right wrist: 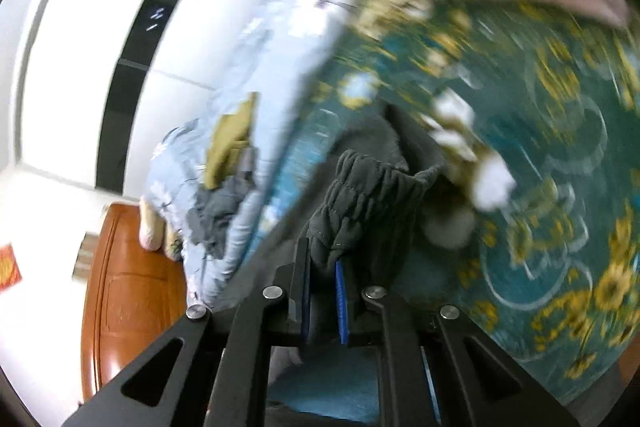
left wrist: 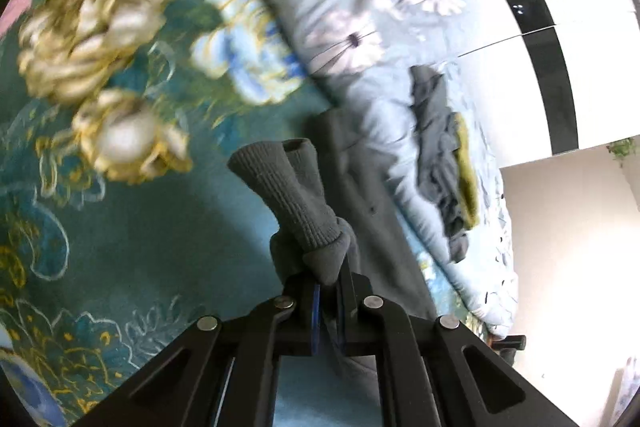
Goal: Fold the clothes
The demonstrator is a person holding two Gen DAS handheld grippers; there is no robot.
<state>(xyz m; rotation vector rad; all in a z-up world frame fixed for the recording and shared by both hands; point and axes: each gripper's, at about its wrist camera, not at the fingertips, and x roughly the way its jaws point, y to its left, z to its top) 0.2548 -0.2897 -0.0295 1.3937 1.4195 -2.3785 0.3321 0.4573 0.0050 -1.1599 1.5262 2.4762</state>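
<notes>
Fingers of the left gripper pinch a grey ribbed cuff; the right gripper clamps the garment's gathered waistband, both above the teal floral bedspread.

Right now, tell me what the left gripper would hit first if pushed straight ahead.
The left gripper is already clamped on a grey ribbed cuff, so that goes with it. Beyond the cuff lies the teal flowered bedspread, probably the first contact, though depth is unclear.
</notes>
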